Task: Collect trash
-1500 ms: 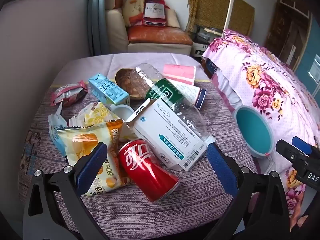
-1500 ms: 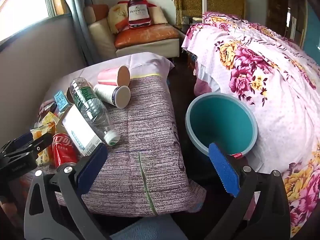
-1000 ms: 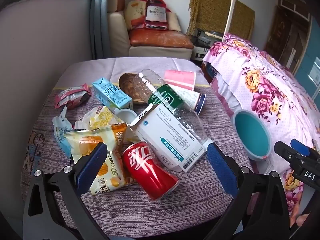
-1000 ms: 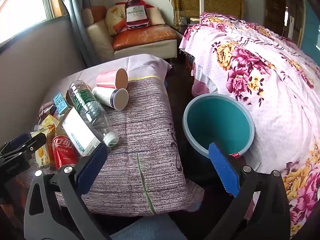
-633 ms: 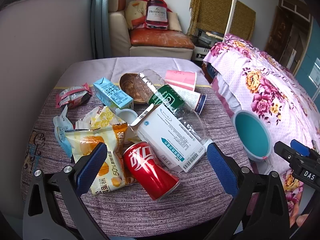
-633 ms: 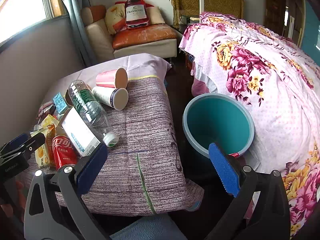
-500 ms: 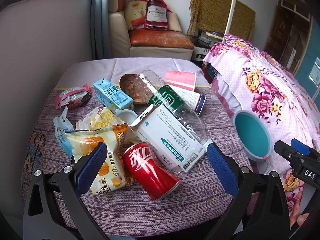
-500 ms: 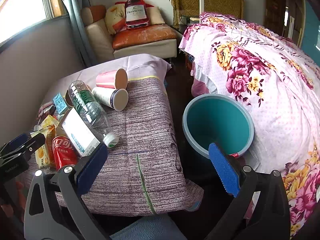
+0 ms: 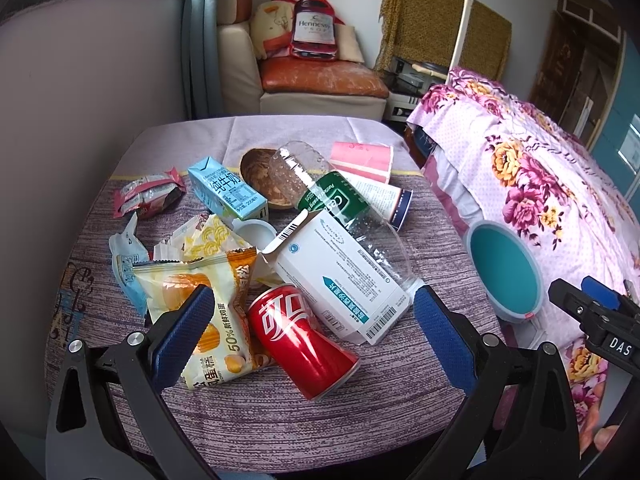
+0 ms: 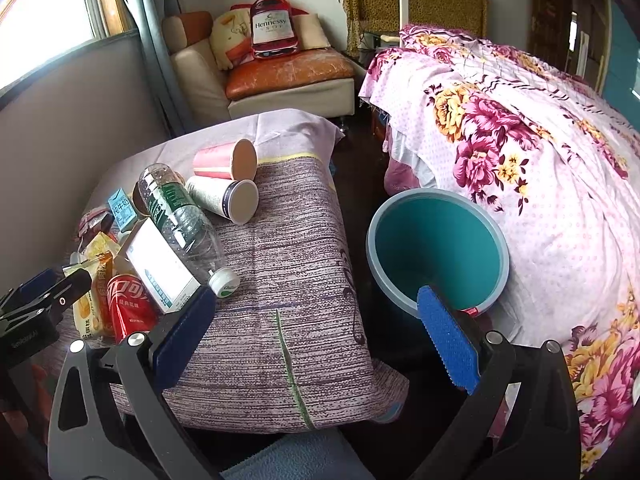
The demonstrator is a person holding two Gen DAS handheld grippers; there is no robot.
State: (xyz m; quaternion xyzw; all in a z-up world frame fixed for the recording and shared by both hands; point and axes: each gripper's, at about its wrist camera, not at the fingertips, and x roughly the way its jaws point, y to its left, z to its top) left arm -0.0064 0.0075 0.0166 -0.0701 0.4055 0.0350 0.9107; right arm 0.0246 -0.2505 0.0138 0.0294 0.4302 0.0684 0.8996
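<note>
Purple striped cloth covered the table, and the trash lay heaped on its left half; a red can lay on its side nearest me, touching a white carton box that leaned against a clear plastic bottle; a yellow snack packet lay just beside the can, with a blue milk carton and two tipped paper cups farther back; a teal bin stood off the table's right edge, against a floral bedspread; my left gripper hung above the can, spread wide and holding nothing; my right gripper hung between table and bin, equally wide and bare.
</note>
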